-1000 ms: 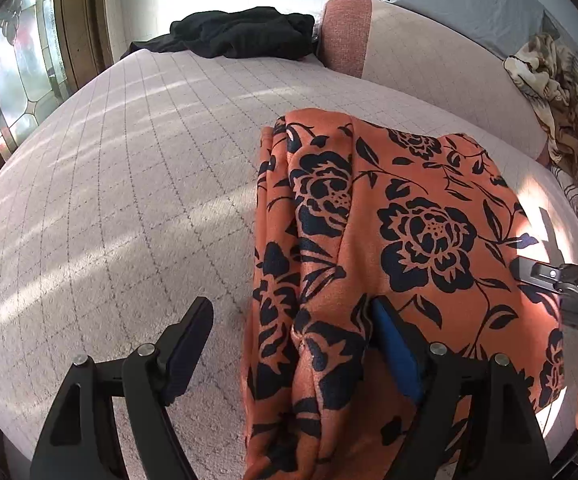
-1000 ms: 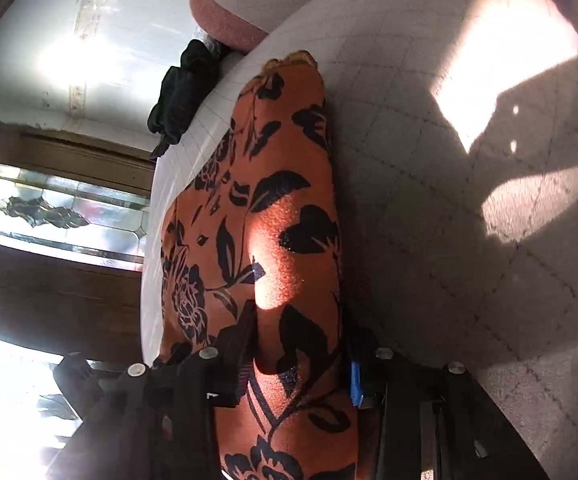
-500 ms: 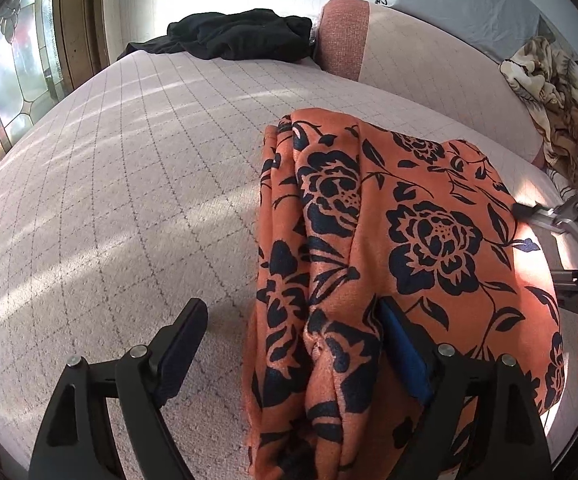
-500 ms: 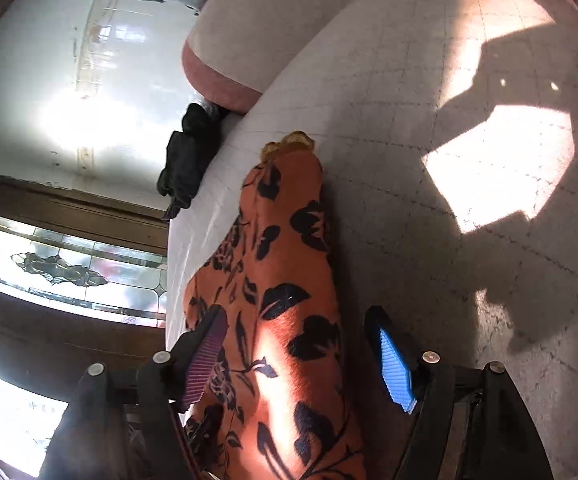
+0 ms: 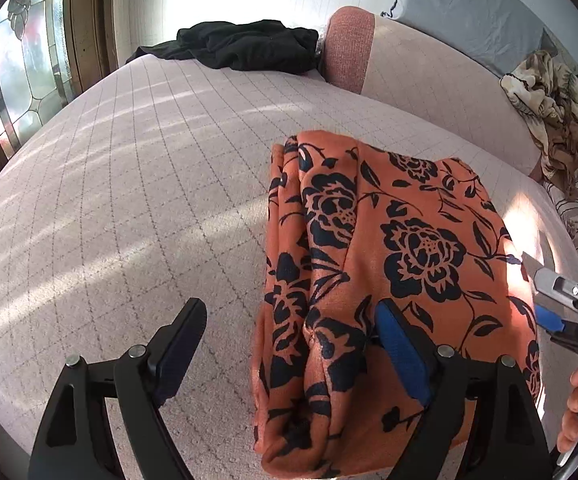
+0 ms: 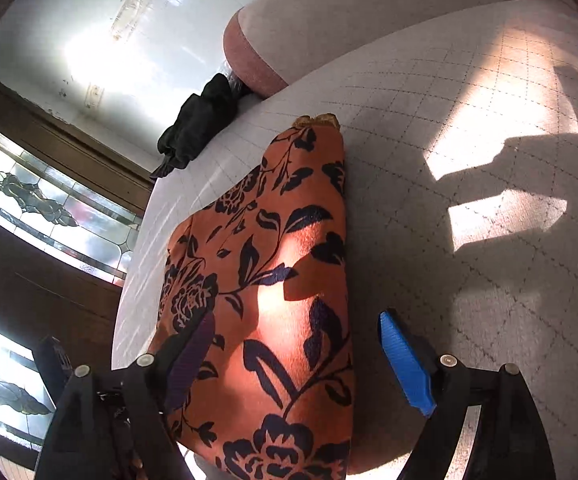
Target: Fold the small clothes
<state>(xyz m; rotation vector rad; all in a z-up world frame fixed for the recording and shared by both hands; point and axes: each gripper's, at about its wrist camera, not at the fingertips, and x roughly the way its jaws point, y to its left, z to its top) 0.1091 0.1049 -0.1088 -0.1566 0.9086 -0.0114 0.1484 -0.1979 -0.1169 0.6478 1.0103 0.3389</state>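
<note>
Orange cloth (image 5: pixel 389 264) printed with dark flowers is laid folded on a quilted bed (image 5: pixel 129 200), its long axis running away from both cameras toward the headboard. One such piece is seen. Left gripper (image 5: pixel 289 344) is held apart over its near end; right gripper (image 6: pixel 297 356) is being opened, clamped on nothing.

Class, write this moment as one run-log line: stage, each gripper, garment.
stage: release | left gripper: open | right gripper: jaws opening, garment between | orange floral garment: folded, lying on bed
</note>
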